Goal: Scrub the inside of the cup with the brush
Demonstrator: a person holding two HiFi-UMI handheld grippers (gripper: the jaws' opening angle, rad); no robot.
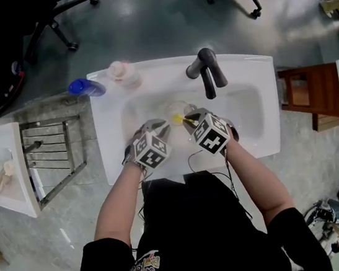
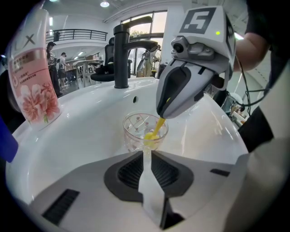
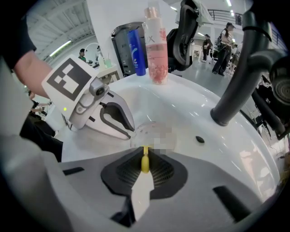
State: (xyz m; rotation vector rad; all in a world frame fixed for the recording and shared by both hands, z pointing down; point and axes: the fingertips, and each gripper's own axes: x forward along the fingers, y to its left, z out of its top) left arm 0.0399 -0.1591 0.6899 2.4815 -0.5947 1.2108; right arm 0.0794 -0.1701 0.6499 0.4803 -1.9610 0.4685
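Yellow brush (image 2: 154, 132) goes with its end into the clear cup (image 2: 136, 129). The cup is inside the white sink (image 1: 255, 98), in front of the black faucet (image 1: 208, 70). The right tool (image 3: 145, 155) is clenched on the handle of the brush and points down toward the cup. The left tool (image 2: 147, 153) grasps the near wall of the cup at its rim. A pink bottle (image 2: 34, 84) and a blue bottle (image 1: 84, 87) are at the back left corner of the sink.
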